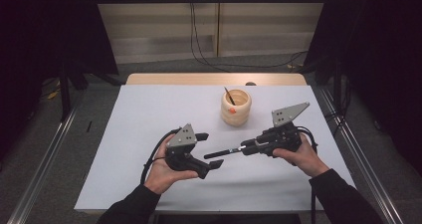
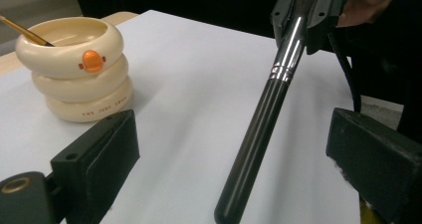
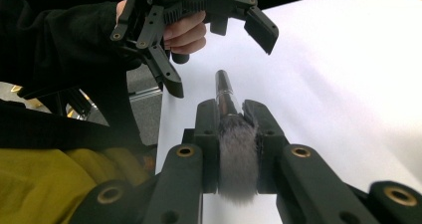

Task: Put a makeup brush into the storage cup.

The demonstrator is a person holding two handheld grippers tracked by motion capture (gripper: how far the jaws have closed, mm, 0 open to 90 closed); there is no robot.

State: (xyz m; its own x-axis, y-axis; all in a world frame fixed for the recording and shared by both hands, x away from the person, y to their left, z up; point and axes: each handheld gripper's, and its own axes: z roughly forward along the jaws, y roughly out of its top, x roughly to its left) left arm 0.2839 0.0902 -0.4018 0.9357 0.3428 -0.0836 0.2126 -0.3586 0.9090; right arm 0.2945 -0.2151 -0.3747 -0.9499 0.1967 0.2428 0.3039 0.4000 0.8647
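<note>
A black makeup brush [image 1: 224, 152] with a silver ferrule hangs level above the white table sheet [image 1: 149, 114]. My right gripper [image 1: 246, 147] is shut on its grey bristle end [image 3: 238, 159]. The dark handle [image 2: 259, 129] points at my left gripper [image 1: 211, 151], whose jaws stand wide open on either side of the handle's tip without touching it. In the right gripper view the left gripper [image 3: 220, 63] is just beyond the handle [image 3: 224, 89], held by a hand.
A cream ring-stacked cup [image 1: 236, 107] with an orange dot stands behind the grippers at the centre of the table. A thin brush [image 1: 229, 95] leans inside it. Metal rails run along both sides of the table.
</note>
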